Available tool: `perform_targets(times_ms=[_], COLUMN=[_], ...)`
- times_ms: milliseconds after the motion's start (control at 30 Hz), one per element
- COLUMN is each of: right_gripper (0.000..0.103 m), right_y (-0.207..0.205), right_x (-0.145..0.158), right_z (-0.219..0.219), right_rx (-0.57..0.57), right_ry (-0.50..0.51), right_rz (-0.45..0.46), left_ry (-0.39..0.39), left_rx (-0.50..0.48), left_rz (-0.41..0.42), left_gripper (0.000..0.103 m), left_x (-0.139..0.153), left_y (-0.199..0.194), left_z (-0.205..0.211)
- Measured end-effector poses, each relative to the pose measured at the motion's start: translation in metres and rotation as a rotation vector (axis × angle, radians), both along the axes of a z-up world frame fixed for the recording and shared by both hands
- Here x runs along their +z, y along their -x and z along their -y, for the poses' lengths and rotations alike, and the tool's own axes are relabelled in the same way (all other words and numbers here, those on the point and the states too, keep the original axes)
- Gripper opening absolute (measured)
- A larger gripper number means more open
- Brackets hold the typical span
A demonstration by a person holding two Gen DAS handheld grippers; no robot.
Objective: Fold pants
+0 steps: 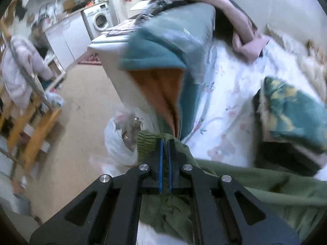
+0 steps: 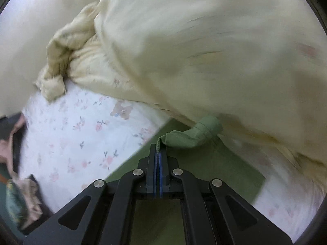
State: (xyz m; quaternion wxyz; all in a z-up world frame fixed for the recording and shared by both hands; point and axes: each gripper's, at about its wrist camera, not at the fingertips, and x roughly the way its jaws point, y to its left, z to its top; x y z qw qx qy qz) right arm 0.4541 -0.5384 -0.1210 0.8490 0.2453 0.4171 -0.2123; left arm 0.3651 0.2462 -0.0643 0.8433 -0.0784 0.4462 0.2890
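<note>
the floral white bedsheet (image 2: 67,126) lies bare to the left of the right tool (image 2: 158,153), an open flat stretch of the bed. straight ahead and to the right, a bulky cream quilt (image 2: 194,51) heaps high and overhangs the olive green pants (image 2: 190,138), closing that side. a dark bundle of clothes (image 2: 18,143) lines the sheet's far left edge. ahead of the left tool (image 1: 165,149), a teal and orange fleece blanket (image 1: 155,61) hangs in the way. to its right, a teal patterned cushion (image 1: 292,112) blocks the sheet. to the left, a white plastic bag (image 1: 120,140) sits on the beige floor (image 1: 81,102), which lies open beyond it.
</note>
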Motion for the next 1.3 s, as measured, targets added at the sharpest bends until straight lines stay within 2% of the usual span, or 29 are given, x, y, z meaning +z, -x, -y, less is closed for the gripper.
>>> perform_targets(times_ms=[67, 167, 233, 267, 333, 367, 400, 433, 467, 533, 600, 667, 700, 733, 800, 900, 1033, 1100, 1167, 1233, 1300], right_gripper=[0.000, 0.000, 0.002, 0.007, 0.029, 0.057, 0.072, 0.071, 0.071, 0.071, 0.071, 0.071, 0.069, 0.068, 0.065, 0.064, 0.055, 0.054, 0.054, 0.054, 0.054], right_y=[-0.031, -0.056, -0.071, -0.074, -0.074, -0.072, -0.069, -0.066, -0.063, -0.050, -0.036, -0.024, -0.023, -0.025, -0.024, -0.016, -0.024, -0.034, -0.051, -0.068, -0.079], right_x=[-0.019, -0.036, -0.052, -0.058, -0.060, -0.059, -0.055, -0.048, -0.041, -0.015, 0.005, 0.018, 0.016, 0.009, -0.003, -0.026, -0.060, -0.075, -0.082, -0.087, -0.088], right_z=[-0.009, -0.013, -0.012, -0.011, -0.008, -0.007, -0.007, -0.009, -0.013, -0.020, -0.022, -0.029, -0.037, -0.048, -0.077, -0.136, -0.196, -0.212, -0.215, -0.209, -0.203], right_rx=[0.042, 0.090, 0.123, 0.129, 0.142, 0.154, 0.165, 0.181, 0.195, 0.238, 0.227, 0.247, 0.306, 0.388, 0.517, 0.683, 0.808, 0.807, 0.745, 0.664, 0.596], right_ry=[0.065, 0.095, 0.073, 0.060, 0.027, 0.011, 0.006, 0.019, 0.043, 0.134, 0.191, 0.193, 0.150, 0.088, 0.046, 0.050, 0.109, 0.153, 0.180, 0.153, 0.191], right_rz=[-0.069, -0.101, -0.166, -0.186, -0.186, -0.189, -0.187, -0.176, -0.166, -0.112, -0.044, 0.010, 0.006, -0.016, -0.052, -0.091, -0.170, -0.187, -0.185, -0.160, -0.163], left_ry=[-0.043, -0.112, -0.137, -0.135, -0.124, -0.114, -0.102, -0.097, -0.108, -0.163, -0.216, -0.238, -0.232, -0.231, -0.228, -0.164, -0.204, -0.221, -0.218, -0.169, -0.115], left_rx=[-0.015, -0.040, -0.048, -0.052, -0.072, -0.085, -0.110, -0.129, -0.152, -0.182, -0.173, -0.196, -0.259, -0.308, -0.372, -0.455, -0.530, -0.503, -0.454, -0.392, -0.355], left_rz=[-0.013, -0.023, -0.035, -0.033, -0.048, -0.050, -0.050, -0.051, -0.048, -0.006, 0.052, 0.143, 0.146, 0.111, 0.035, -0.042, -0.147, -0.166, -0.181, -0.192, -0.187], left_gripper=[0.002, 0.003, 0.006, 0.007, 0.011, 0.030, 0.045, 0.076, 0.086, 0.086, 0.086, 0.086, 0.086, 0.086, 0.086, 0.086, 0.086, 0.086, 0.086, 0.088, 0.088], left_x=[-0.012, -0.022, -0.026, -0.027, -0.029, -0.028, -0.028, -0.028, -0.025, -0.014, 0.000, 0.011, 0.010, 0.005, -0.009, -0.033, -0.067, -0.081, -0.091, -0.099, -0.102], left_y=[-0.016, -0.031, -0.039, -0.041, -0.042, -0.040, -0.038, -0.037, -0.031, -0.016, 0.000, 0.016, 0.018, 0.014, 0.008, 0.000, -0.022, -0.042, -0.062, -0.076, -0.083], left_z=[0.006, 0.011, 0.014, 0.015, 0.017, 0.019, 0.022, 0.027, 0.034, 0.048, 0.057, 0.073, 0.086, 0.097, 0.120, 0.153, 0.187, 0.189, 0.183, 0.172, 0.165])
